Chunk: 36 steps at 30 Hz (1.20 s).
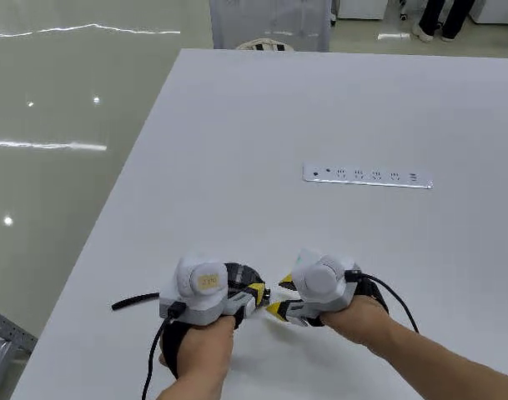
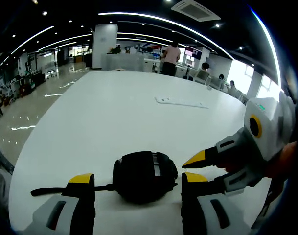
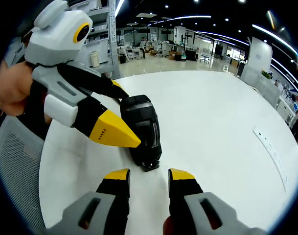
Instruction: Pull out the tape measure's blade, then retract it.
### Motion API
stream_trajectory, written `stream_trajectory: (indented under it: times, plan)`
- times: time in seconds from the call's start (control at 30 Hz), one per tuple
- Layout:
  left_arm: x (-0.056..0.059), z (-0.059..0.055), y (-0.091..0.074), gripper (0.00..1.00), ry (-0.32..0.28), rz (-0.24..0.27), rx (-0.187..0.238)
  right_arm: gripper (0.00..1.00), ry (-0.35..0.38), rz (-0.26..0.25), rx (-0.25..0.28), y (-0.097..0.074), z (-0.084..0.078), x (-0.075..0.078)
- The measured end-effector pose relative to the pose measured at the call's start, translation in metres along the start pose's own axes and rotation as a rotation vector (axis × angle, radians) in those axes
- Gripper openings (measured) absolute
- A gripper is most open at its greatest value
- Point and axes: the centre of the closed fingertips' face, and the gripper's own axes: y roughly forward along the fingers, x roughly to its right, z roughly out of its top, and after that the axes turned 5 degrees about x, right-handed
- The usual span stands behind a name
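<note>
The black tape measure [image 1: 242,276] lies on the white table [image 1: 320,117] near its front edge, with its blade in. In the left gripper view the tape measure [image 2: 145,175] sits between the two yellow-tipped fingers of my left gripper [image 2: 137,178], which is open and straddles it. Its black strap [image 2: 70,190] trails off to the left. My right gripper [image 3: 149,175] is open with nothing between its fingers, a short way from the tape measure [image 3: 145,128]. In the head view the left gripper [image 1: 254,293] and right gripper [image 1: 280,296] point at each other.
A white power strip [image 1: 367,176] lies flat further back on the table. The table's left edge [image 1: 112,208] drops to a glossy floor. People stand far off at the back.
</note>
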Motion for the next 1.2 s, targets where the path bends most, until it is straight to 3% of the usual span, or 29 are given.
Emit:
stream_trajectory:
  times: [0.67, 1.2]
  plan:
    - [-0.003, -0.01, -0.032, 0.73, 0.042, -0.019, -0.006, 0.44, 0.148, -0.138, 0.076, -0.039, 0.013, -0.014]
    - [0.001, -0.017, -0.063, 0.75, 0.075, -0.035, 0.007, 0.49, 0.177, -0.218, 0.126, -0.076, 0.024, -0.028]
